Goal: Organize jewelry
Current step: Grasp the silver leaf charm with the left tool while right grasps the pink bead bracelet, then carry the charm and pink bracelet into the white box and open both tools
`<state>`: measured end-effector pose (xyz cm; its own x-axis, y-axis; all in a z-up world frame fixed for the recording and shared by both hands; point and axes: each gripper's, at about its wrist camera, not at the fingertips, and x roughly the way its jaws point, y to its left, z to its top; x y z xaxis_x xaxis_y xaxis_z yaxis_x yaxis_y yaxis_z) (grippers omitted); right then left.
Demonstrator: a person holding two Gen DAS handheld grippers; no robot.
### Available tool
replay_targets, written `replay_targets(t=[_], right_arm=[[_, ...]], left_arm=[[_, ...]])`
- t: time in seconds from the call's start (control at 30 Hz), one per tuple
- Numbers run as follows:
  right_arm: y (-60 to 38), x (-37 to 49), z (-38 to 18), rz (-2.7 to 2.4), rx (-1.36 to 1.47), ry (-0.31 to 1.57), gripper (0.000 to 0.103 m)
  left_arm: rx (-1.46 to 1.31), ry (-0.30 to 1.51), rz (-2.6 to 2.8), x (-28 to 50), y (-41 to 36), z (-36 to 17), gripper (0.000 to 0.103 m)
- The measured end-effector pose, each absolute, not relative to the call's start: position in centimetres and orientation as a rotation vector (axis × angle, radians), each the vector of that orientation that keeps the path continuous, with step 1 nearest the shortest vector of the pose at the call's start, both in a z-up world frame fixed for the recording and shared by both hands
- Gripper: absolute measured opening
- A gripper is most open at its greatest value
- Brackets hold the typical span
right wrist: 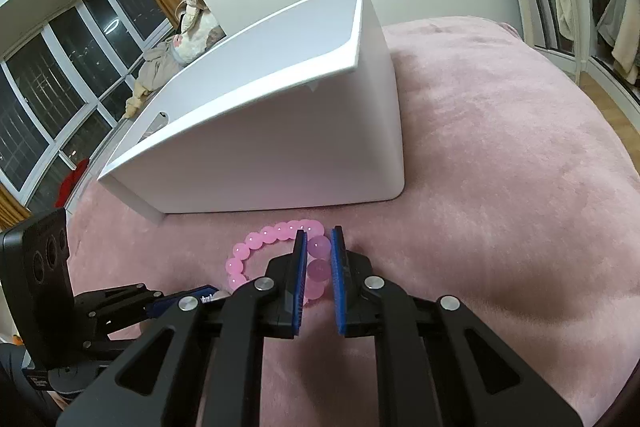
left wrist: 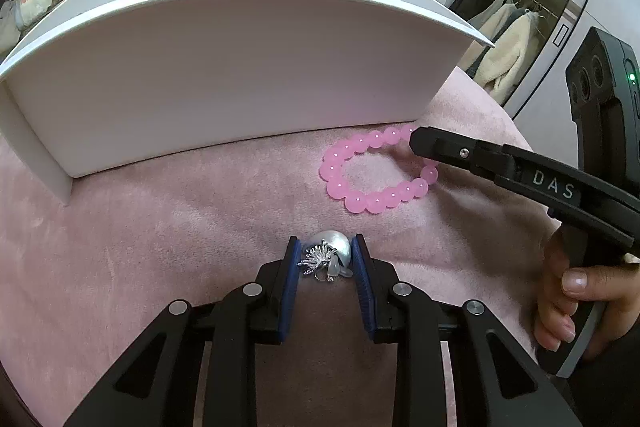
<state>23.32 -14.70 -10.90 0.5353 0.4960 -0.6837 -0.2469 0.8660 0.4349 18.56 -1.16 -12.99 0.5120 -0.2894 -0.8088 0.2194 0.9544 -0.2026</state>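
Blue-padded left gripper (left wrist: 325,250) is sitting clenched around a pearl-and-silver brooch (left wrist: 326,257) on the pink blanket (left wrist: 160,211); farther right, the right gripper (right wrist: 319,245) is seemingly closing on the pink bead bracelet (left wrist: 360,171), near the white box (left wrist: 224,79).

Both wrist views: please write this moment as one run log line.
left claw: shut on pearl brooch | right claw: around pink bead bracelet, grip unclear | white box: behind

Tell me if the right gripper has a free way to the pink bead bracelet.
Probably yes. The right gripper already straddles one side of the pink bead bracelet on the pink blanket, beads between its fingers; the white box stands just behind, not blocking.
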Motion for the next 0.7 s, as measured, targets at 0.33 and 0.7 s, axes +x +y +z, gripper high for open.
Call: replay_targets(t=[0.33,0.7], right_arm=[[-16.2,22.1,-9.4,0.436,0.326,0.864,0.012],[-17.1,20.7,-5.2,0.424,0.300,0.789,0.013]], left_arm=[[-0.085,0.970,-0.305,18.0,0.5,-12.0,0.030],[-0.098,0.923,-0.337,16.6,1.0,-9.5,0.030]])
